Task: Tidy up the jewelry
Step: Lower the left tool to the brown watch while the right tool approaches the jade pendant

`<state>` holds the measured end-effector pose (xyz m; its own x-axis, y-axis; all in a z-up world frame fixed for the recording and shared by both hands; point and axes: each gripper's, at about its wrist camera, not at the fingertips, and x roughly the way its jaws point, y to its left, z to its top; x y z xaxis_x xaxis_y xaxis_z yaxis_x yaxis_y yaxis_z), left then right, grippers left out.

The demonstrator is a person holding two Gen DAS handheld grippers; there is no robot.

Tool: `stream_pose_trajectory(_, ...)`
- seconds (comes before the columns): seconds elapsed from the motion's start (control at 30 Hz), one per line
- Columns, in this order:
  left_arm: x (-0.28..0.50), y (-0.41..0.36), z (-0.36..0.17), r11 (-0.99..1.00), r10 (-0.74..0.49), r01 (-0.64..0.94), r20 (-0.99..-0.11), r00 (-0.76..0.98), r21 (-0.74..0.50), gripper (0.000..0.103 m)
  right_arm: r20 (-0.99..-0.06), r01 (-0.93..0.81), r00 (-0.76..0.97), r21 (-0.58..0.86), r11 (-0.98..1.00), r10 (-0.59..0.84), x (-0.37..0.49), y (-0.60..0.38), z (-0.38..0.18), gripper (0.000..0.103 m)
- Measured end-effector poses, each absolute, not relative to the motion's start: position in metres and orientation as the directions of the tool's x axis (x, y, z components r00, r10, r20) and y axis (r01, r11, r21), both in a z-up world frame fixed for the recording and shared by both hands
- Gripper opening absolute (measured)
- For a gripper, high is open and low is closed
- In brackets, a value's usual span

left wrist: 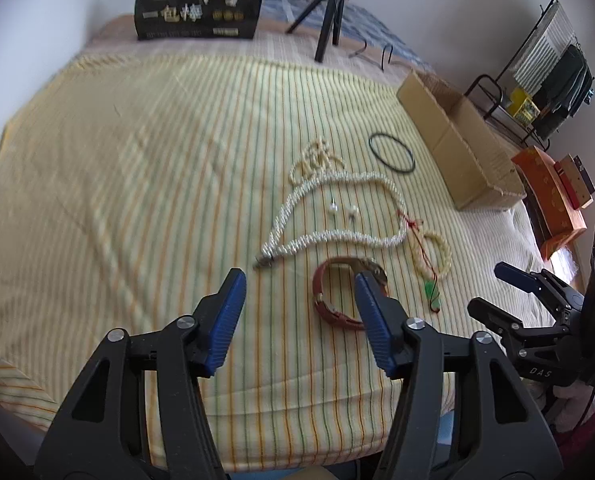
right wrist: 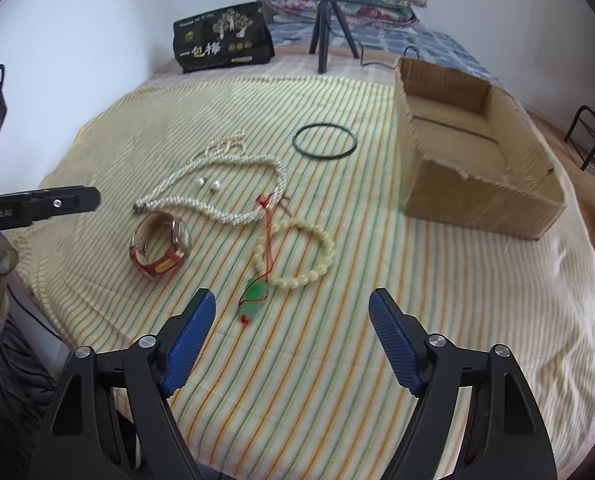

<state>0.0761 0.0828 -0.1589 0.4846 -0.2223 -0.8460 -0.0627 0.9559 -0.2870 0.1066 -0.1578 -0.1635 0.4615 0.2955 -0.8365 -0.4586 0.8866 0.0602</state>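
Both claws released, nothing gripped: left gripper (left wrist: 299, 286), right gripper (right wrist: 291, 308); jewelry untouched on striped cloth (right wrist: 377, 340); pearl necklace (right wrist: 233, 216), watch (right wrist: 159, 246), bead bracelet (right wrist: 321, 268) at 12 o'clock; cardboard box (right wrist: 481, 196) at 2 o'clock, empty; sorting not started.

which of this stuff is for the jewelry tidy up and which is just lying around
For the job: pearl necklace, bead bracelet, green pendant, watch, black ring, two earrings, cardboard box.

Lying about: black bag, tripod, folded quilt.

Bright overhead glare, fisheye-warped edges
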Motion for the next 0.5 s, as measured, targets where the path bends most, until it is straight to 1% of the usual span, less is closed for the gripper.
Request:
stream_pose_trajectory(0.1,0.079,0.080,-0.171,0.950,-0.247,-0.067,-0.862,0.442,-0.306,0.054,-0.849,-0.476,0.436,0.065,0.877,0.299,0.105,-0.150,-0.171,0.076)
stream_pose_trajectory(0.13,0.080,0.080,-0.174,0.947,-0.254,-0.070,-0.865,0.432,-0.313,0.053,-0.852,-0.483,0.425,0.070,0.873,0.304,0.104,-0.148,-0.174,0.071)
stream_pose_trajectory(0.17,0.082,0.080,-0.176,0.946,-0.258,-0.071,-0.868,0.425,-0.316,0.053,-0.856,-0.488,0.416,0.077,0.869,0.309,0.104,-0.146,-0.176,0.064)
stream_pose_trajectory(0.3,0.087,0.080,-0.184,0.939,-0.275,-0.085,-0.876,0.396,-0.333,0.051,-0.870,-0.494,0.370,0.111,0.862,0.324,0.106,-0.140,-0.186,0.060)
stream_pose_trajectory(0.37,0.090,0.081,-0.188,0.936,-0.281,-0.095,-0.880,0.383,-0.340,0.049,-0.878,-0.494,0.348,0.125,0.860,0.328,0.107,-0.137,-0.192,0.048)
stream_pose_trajectory(0.5,0.094,0.081,-0.193,0.936,-0.279,-0.100,-0.886,0.370,-0.336,0.048,-0.885,-0.494,0.333,0.130,0.859,0.325,0.109,-0.131,-0.199,0.047)
